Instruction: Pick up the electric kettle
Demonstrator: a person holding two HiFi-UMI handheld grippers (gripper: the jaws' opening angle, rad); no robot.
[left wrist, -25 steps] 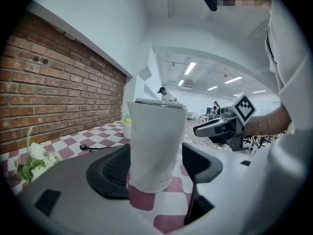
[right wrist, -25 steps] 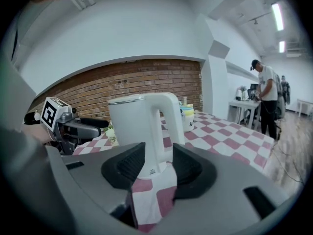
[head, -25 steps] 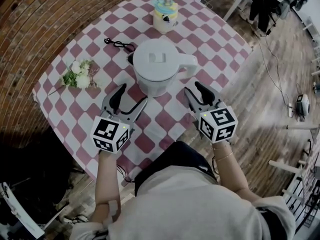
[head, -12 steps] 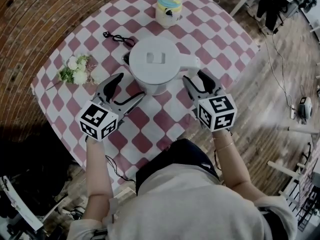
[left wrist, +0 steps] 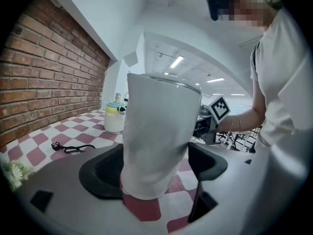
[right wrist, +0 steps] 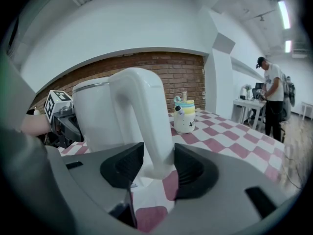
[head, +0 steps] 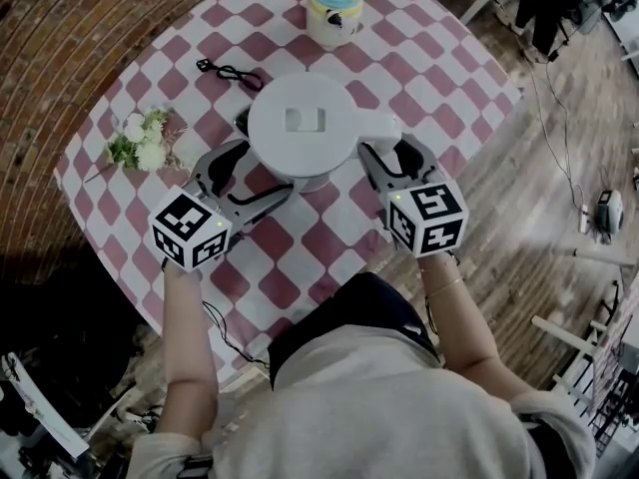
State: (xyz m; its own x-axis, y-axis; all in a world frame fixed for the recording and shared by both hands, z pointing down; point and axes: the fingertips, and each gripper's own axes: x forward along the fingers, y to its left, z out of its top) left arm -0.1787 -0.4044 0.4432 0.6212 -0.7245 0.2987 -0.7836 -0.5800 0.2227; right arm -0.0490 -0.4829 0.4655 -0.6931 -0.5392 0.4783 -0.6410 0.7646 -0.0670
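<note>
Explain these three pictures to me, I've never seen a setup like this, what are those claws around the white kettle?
A person holds a two-jaw gripper in each hand. One picture comes from a head camera looking down; the other two ride on the grippers. On the checked tablecloth sit a white electric kettle, a bunch of flowers, a black cord and a yellow-and-blue jar. The left gripper is opening with the kettle's body between its jaws; the right gripper is closing around the handle.

Kettle [head: 300, 128] central, jar [head: 334, 18] behind it, cord [head: 232, 72] and flowers [head: 140, 146] left, right side open
</note>
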